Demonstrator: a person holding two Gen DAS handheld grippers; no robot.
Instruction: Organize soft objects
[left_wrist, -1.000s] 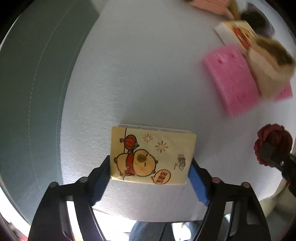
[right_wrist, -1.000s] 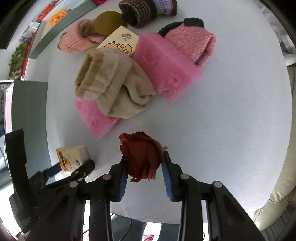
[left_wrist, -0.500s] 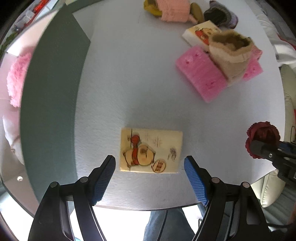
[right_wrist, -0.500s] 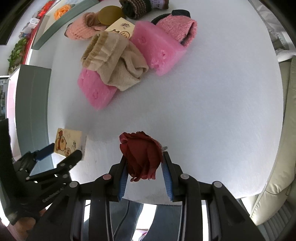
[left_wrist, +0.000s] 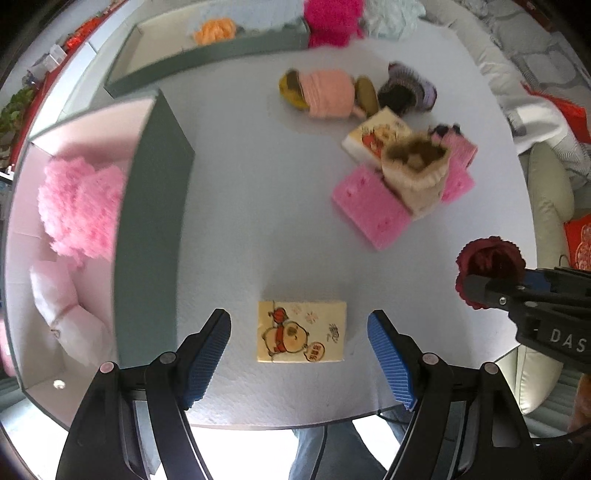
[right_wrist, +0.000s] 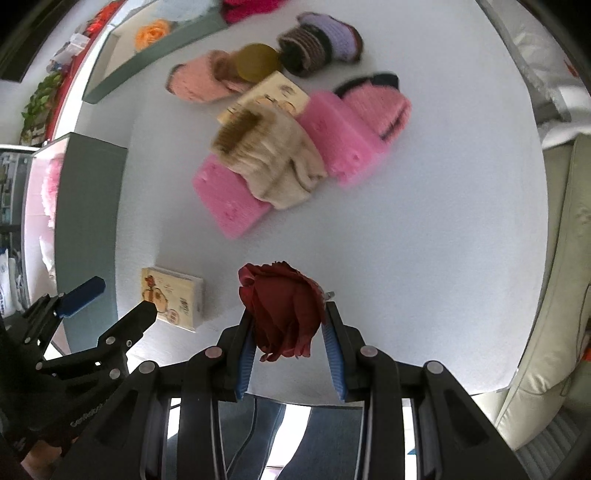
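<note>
Two grippers hang over the white table (left_wrist: 236, 206). Spread wide, the left gripper (left_wrist: 299, 347) hovers above the cartoon tissue pack (left_wrist: 301, 331), which lies flat near the table's front edge, untouched. Pinched in the right gripper (right_wrist: 288, 338) is a dark red, seemingly fabric rose (right_wrist: 284, 310), lifted clear of the table.
</note>
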